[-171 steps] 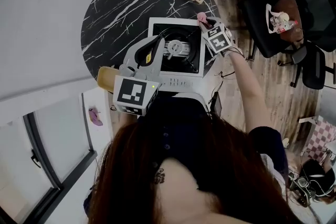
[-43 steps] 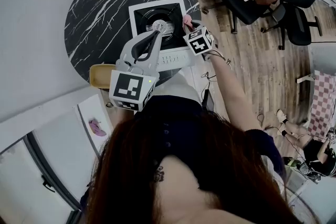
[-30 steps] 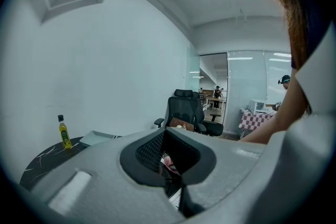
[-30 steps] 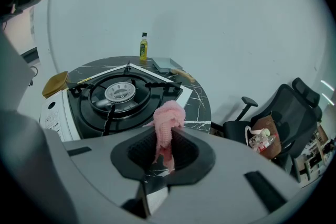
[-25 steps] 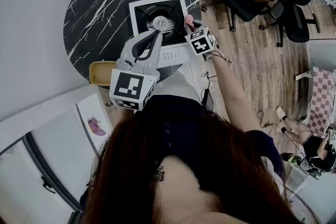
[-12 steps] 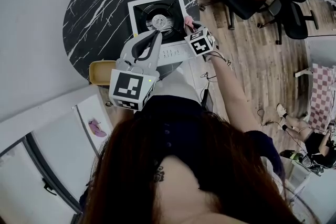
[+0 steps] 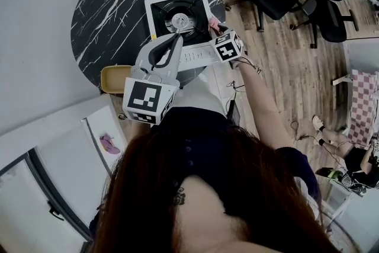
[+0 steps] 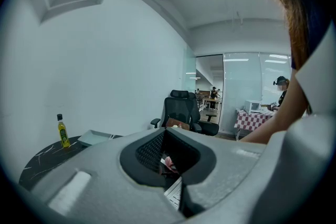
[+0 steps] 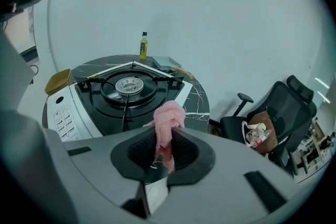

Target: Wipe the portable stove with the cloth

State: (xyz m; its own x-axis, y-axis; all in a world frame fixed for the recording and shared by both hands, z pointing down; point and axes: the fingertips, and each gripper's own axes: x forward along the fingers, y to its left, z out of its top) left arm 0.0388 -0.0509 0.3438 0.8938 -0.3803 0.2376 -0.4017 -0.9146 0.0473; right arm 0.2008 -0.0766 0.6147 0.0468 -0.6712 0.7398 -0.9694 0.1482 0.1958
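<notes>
Jaws of the right gripper (image 9: pixel 163 157) are clamped on a pink cloth (image 9: pixel 167 122), whose bunched end sticks out past the tips. In this right gripper view the portable stove (image 9: pixel 105 105) lies ahead and to the left of the jaws. Its round burner (image 9: pixel 128 85) is well left of the cloth. The cloth sits over the stove's right rim, but whether it touches the surface cannot be told. A yellow bottle (image 9: pixel 143 45) stands at the far side of the black marble table (image 9: pixel 197 98).

In the left gripper view, the left gripper (image 8: pixel 181 206) has its jaws together with nothing between them. Through the opening behind the tips, a sliver of the stove's white control panel (image 8: pixel 172 193) and the pink cloth show beyond.

In the head view, the stove's long axis runs away from the person, with the control panel nearest. The right gripper is midway along the right edge, so a wipe would likely sweep leftward across the top. The left gripper hovers over the front left part. Compared with about seven seconds ago, the cloth has come from the far right corner back along the right edge toward the person.
</notes>
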